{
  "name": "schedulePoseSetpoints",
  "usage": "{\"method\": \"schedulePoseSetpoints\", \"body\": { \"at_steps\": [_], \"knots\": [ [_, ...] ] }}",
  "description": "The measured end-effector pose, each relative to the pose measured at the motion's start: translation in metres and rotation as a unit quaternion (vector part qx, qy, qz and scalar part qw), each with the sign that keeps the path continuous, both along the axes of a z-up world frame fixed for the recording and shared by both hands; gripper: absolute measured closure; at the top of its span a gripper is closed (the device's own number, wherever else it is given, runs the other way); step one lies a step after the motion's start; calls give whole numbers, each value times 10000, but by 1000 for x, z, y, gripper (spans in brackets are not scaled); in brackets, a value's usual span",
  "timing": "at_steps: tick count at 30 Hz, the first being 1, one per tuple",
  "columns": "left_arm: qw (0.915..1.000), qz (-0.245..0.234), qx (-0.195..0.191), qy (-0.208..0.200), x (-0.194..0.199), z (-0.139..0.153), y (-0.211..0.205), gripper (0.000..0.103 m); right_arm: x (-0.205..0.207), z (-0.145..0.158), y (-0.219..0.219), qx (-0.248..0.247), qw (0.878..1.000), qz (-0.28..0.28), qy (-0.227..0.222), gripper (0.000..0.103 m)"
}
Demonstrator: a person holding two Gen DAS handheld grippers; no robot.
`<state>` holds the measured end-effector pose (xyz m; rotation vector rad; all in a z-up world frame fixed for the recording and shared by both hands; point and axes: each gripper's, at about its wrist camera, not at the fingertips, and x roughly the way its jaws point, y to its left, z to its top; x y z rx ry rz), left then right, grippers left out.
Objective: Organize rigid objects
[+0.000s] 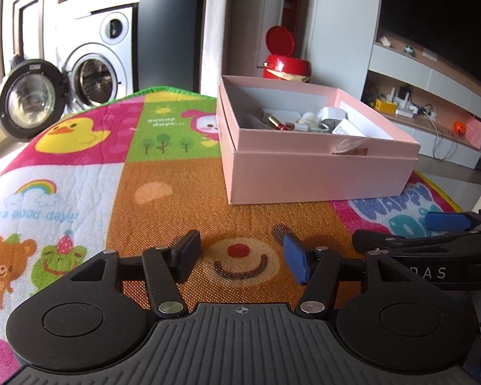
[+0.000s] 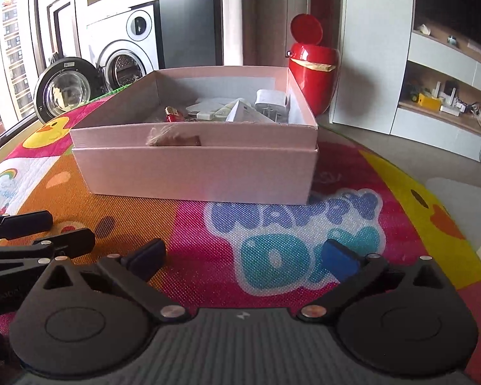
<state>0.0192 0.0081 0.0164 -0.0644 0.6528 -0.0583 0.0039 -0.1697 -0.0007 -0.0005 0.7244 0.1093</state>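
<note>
An open pink box [image 1: 320, 176] [image 2: 195, 173] stands on a colourful cartoon play mat [image 1: 163, 192] [image 2: 208, 240]. Inside lie several small rigid objects: a white plug adapter [image 2: 271, 101], a red and gold lipstick [image 2: 173, 115] [image 1: 277, 122], a white card [image 1: 349, 127] and other white pieces. My left gripper [image 1: 240, 256] is open and empty, low over the mat in front of the box. My right gripper [image 2: 245, 258] is open and empty, beside it to the right; it also shows in the left wrist view [image 1: 433, 234].
A red bin [image 2: 314, 64] [image 1: 285, 61] with its lid up stands behind the box. A washing machine [image 1: 93, 64] [image 2: 125, 54] with its door open is at the back left. Shelves [image 2: 449, 96] with small items are on the right.
</note>
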Motion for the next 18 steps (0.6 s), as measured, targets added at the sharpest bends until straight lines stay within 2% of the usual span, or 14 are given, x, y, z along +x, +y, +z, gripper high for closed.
{"method": "schedulePoseSetpoints", "body": {
  "at_steps": [7, 18],
  "knots": [
    [9997, 55, 248, 6, 1, 0, -7, 44, 1, -1, -1, 39, 10000, -19, -17, 0],
    [9996, 50, 262, -5, 1, -1, -7, 44, 2, -2, -1, 25, 10000, -25, -28, 0]
  ]
}}
